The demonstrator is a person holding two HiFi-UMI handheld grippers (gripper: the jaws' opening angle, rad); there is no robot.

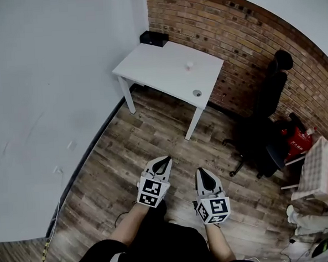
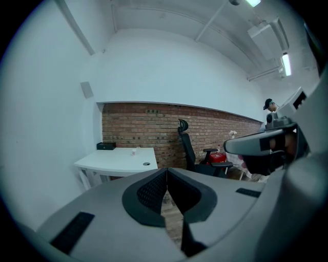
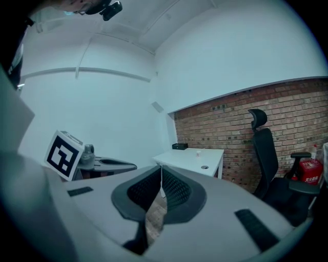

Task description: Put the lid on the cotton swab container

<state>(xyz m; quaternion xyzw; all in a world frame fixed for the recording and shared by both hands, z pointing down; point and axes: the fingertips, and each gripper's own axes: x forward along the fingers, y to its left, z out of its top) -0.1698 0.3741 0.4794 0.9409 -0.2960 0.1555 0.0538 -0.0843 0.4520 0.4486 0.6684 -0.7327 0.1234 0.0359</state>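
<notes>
1. The room had white walls (image 1: 51, 107), a brick wall (image 1: 247, 39) and a wood-plank floor (image 1: 116, 158). A white counter (image 1: 160, 67) stood in the corner where the walls met. A black office chair (image 1: 268, 121) stood to its right in the head view.
2. A small pale cylinder near the middle of the counter was judged to be the cotton swab container (image 1: 189, 66). A small round grey disc near the front edge was judged to be the lid (image 1: 197, 93). Both were too small in every view to confirm in detail.
3. The two items lay apart on the counter, so the lid was not on the container. A black box (image 1: 154, 39) sat at the far corner of the counter, against the wall.
4. The left tool (image 1: 166, 158) had its jaws fully together with nothing between them; only floor showed past the tips.
5. The right tool (image 1: 201, 171) was in the same condition: jaws together and empty.
6. Both tools were held side by side in front of the person, over the floor and well apart from the counter, pointing roughly towards it.
7. Progress assessment: no part of the task had been done. Remaining steps were judged to be reaching the counter, opening a tool, grasping the lid, steadying the container if needed, and seating the lid on it.
</notes>
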